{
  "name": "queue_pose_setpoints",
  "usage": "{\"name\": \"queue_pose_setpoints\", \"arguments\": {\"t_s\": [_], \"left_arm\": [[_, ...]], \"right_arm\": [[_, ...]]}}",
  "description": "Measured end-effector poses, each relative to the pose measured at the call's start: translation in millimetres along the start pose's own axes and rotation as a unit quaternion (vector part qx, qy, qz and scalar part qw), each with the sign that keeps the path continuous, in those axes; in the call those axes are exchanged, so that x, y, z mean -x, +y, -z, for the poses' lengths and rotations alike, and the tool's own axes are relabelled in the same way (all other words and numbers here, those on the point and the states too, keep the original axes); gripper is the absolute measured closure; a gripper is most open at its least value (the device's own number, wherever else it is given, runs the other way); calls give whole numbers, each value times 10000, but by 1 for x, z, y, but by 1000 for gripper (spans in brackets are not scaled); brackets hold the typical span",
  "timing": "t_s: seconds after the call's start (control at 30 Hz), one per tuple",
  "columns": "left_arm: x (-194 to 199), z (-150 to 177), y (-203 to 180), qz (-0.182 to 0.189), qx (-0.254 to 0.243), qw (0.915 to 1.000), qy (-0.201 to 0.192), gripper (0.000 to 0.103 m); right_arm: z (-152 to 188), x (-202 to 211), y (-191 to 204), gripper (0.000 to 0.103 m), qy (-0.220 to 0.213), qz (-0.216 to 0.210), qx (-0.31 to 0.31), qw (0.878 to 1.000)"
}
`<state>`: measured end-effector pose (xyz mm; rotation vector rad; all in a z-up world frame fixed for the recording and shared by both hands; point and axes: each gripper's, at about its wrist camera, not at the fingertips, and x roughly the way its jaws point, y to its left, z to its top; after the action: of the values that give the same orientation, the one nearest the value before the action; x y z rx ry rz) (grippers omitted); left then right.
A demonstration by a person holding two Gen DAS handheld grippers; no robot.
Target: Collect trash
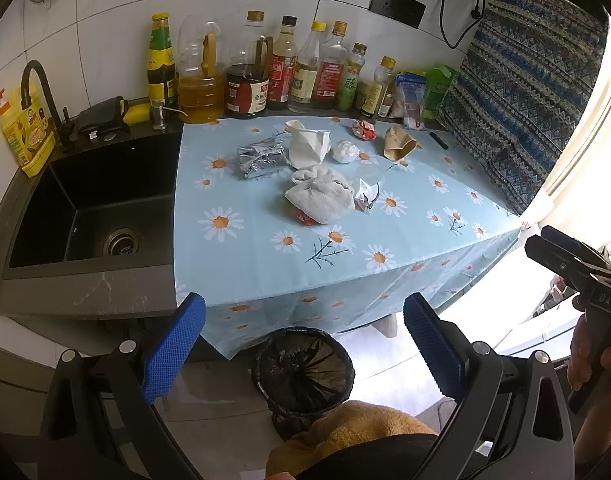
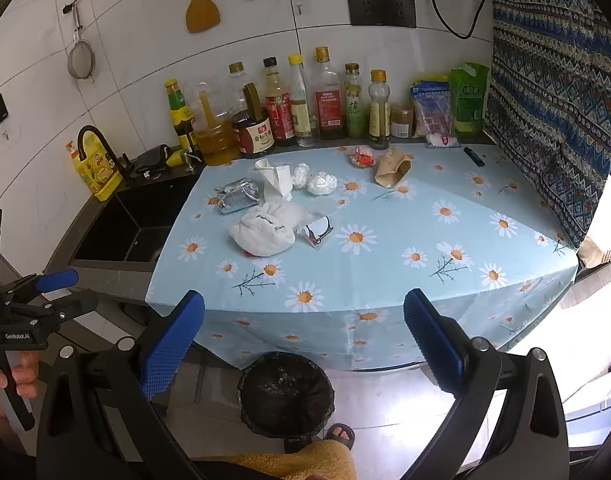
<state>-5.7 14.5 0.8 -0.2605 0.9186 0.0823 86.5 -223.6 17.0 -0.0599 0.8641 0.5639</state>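
Several scraps of trash sit bunched beyond the trash bin [image 2: 287,390], up on the daisy tablecloth [image 2: 425,248] — a crumpled foil bag [image 2: 238,197], a crushed white paper cup [image 2: 276,180], a tissue ball [image 2: 322,183], a red wrapper [image 2: 363,157], a brown paper cup [image 2: 392,172] and a white cloth [image 2: 263,232] draped over something red. Both the left gripper [image 1: 304,350] and the right gripper [image 2: 304,346] hang above the bin, jaws spread wide and holding nothing. My worry is the reach: the pieces touch or overlap, so a pinch on one could drag its neighbour off the cloth's edge and past the bin, and a high swing could clip the bottles [image 2: 301,104] behind the pile. The brown cup lies on its side, long axis slanting away from the bin, mouth seemingly toward the right — the foil bag lies roughly crosswise.
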Motion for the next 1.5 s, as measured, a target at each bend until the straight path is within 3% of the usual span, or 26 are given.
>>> {"name": "queue_pose_setpoints", "arguments": {"t_s": [1.03, 1.23, 1.5], "left_arm": [[-1, -1, -10, 111, 8, 9999, 60, 7], [-14, -7, -10, 110, -22, 9998, 145, 7], [-43, -20, -2, 311, 298, 9987, 266, 7]], "right_arm": [[2, 5, -4, 5, -98, 12, -83, 9999], [-3, -8, -6, 5, -2, -93, -98, 9999], [-23, -46, -11, 5, 189, -300, 176, 9992]]}}
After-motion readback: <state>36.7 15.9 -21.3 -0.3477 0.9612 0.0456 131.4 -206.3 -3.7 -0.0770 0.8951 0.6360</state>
